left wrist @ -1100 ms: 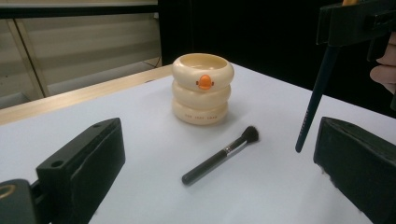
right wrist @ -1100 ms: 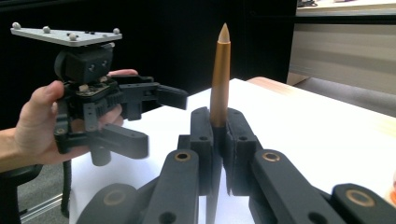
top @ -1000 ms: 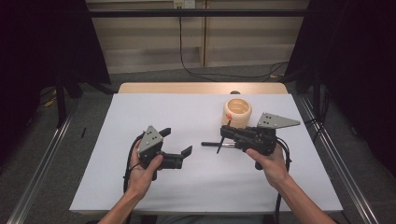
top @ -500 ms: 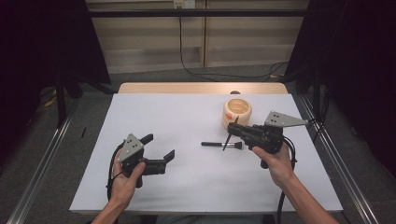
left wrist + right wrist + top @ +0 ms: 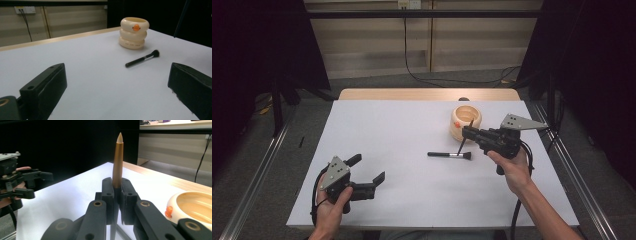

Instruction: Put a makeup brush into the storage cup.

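A cream ring-shaped holder point(image 5: 466, 121) with an orange duck bill stands on the white table at the back right. In the left gripper view the holder point(image 5: 134, 32) is straight ahead. A black makeup brush point(image 5: 449, 155) lies flat in front of it, and this brush point(image 5: 142, 58) is apart from both grippers. My right gripper point(image 5: 467, 133) is shut on a slim stick point(image 5: 117, 160) with a gold pointed end, held upright-tilted just beside the holder point(image 5: 192, 207). My left gripper point(image 5: 368, 169) hovers near the front left with jaws wide open and nothing between them point(image 5: 116, 75).
White sheet point(image 5: 402, 130) covers the table, whose wooden far edge point(image 5: 427, 94) shows. Metal rails run along both sides on the floor. Cables hang at the back wall. Dark curtains flank the table.
My left gripper has drawn away to the left and toward the near edge, staying open. My right gripper has shifted slightly right toward the holder with the stick still in it.
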